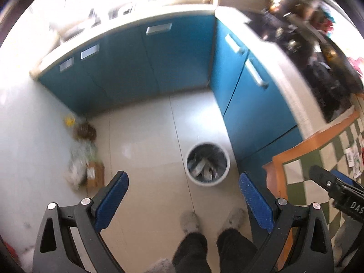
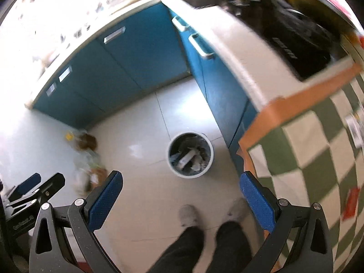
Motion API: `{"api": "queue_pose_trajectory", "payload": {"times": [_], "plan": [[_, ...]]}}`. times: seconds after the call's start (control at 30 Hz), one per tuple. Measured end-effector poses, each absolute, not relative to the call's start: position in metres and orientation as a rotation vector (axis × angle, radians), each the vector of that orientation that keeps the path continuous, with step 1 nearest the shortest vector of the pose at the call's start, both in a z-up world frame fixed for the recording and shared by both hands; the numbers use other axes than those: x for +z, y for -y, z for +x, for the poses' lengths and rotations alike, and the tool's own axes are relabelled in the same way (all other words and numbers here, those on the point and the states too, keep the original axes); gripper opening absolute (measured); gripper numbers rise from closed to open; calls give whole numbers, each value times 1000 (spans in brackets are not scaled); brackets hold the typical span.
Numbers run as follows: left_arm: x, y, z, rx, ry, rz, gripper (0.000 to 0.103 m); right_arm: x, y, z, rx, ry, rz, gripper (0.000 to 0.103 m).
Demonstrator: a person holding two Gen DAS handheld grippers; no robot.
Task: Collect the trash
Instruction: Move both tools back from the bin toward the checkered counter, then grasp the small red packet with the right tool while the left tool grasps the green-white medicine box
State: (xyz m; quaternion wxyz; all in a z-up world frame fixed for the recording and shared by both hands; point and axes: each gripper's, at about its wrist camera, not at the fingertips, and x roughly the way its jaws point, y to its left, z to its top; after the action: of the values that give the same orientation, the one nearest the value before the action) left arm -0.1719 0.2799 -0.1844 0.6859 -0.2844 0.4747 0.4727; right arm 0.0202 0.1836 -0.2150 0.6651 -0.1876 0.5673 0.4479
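Observation:
A round white trash bin (image 1: 206, 164) with a dark liner stands on the pale tiled floor and holds crumpled wrappers; it also shows in the right wrist view (image 2: 190, 155). My left gripper (image 1: 183, 187) is open and empty, held high above the floor near the bin. My right gripper (image 2: 180, 187) is open and empty too. Small paper scraps (image 1: 353, 161) lie on the green checkered tablecloth at the right; one also shows in the right wrist view (image 2: 355, 128), with a red wrapper (image 2: 350, 202) nearer. The right gripper (image 1: 329, 183) shows at the left view's right edge.
Blue cabinets (image 1: 141, 68) with a pale counter wrap the corner. A black stove (image 2: 293, 29) sits on the right counter. A pile of bags and a brown box (image 1: 87, 159) lies by the left wall. The person's legs and slippers (image 1: 191, 223) stand below.

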Motion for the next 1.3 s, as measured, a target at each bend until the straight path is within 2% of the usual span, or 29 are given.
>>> {"api": "queue_pose_trajectory", "payload": {"times": [0.13,0.23,0.47,0.53,0.6,0.63,0.67,0.8,0.83,0.93,1.13,1.3], "plan": [[-153,-273,-121,1008,-1031,-522,100,-185,-127,81,879,-1293,-259,103],[-148,-263,-66,947,-1035,-452,100,-183,-78,135,696,-1281,-236,103],[-185,-219,44,857,-1169,-287,100,-261,31,229,327,-1382,-204,103],[-204,-203,67,818,-1218,-216,100,-277,42,236,309,-1394,-205,100],[-222,-188,86,783,-1279,-149,100,-290,43,236,326,-1393,-232,92],[-227,-184,92,767,-1301,-141,100,-291,43,234,335,-1366,-247,86],[-231,-180,96,753,-1318,-136,100,-286,41,232,359,-1313,-262,69],[-228,-173,111,727,-1341,-97,100,-278,47,233,408,-1244,-244,41],[-227,-171,116,721,-1339,-90,100,-277,49,234,424,-1242,-227,29],[-222,-162,142,675,-1330,-83,100,-267,62,242,451,-1238,-157,12],[-230,-145,226,346,-1347,-283,99,-246,99,284,390,-1220,26,11],[-255,-112,304,173,-1386,-200,99,-249,129,329,312,-1217,84,11]]}}
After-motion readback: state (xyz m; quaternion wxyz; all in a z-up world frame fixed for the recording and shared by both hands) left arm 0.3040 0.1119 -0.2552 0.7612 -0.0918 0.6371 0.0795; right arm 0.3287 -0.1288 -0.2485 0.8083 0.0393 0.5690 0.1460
